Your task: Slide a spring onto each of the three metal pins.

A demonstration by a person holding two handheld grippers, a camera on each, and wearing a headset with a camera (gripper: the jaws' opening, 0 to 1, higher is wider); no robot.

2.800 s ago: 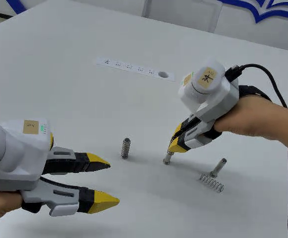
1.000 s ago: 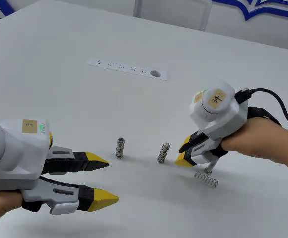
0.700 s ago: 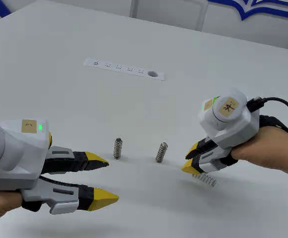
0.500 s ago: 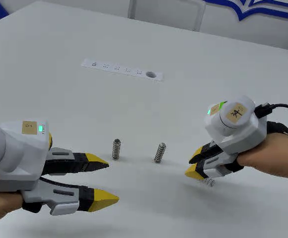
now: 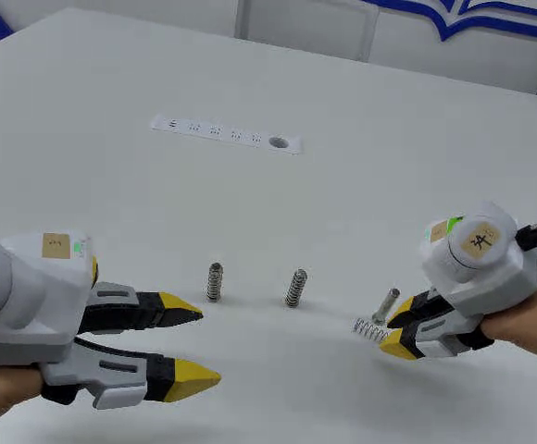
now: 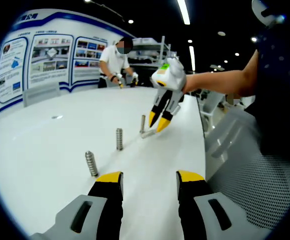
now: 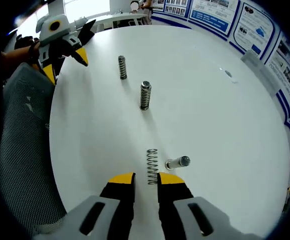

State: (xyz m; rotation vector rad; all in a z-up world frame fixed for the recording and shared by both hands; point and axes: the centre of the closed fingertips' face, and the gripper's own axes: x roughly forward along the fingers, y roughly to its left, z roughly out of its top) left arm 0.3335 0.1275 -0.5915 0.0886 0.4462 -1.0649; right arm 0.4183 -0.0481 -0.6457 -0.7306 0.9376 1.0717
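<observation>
Two upright metal pins carry springs (image 5: 214, 281) (image 5: 294, 288), seen again in the right gripper view (image 7: 122, 66) (image 7: 145, 95). The third pin (image 5: 385, 305) (image 7: 177, 162) is bare and leans. A loose spring (image 5: 368, 328) (image 7: 152, 166) lies flat on the white table beside it. My right gripper (image 5: 396, 331) (image 7: 146, 178) hovers low over the spring's near end, jaws slightly apart, the end sitting between the tips. My left gripper (image 5: 209, 346) (image 6: 149, 176) is held open and empty at the near left, short of the pins.
A white socket strip (image 5: 224, 134) is set flush into the table farther back. A grey mesh chair (image 6: 245, 165) stands by the table's near edge. Another person (image 6: 116, 62) stands far off behind the table.
The middle pin, bare at first, now carries a spring. My right gripper has pulled back right and down to the loose spring, uncovering the third pin. The left gripper has stayed put.
</observation>
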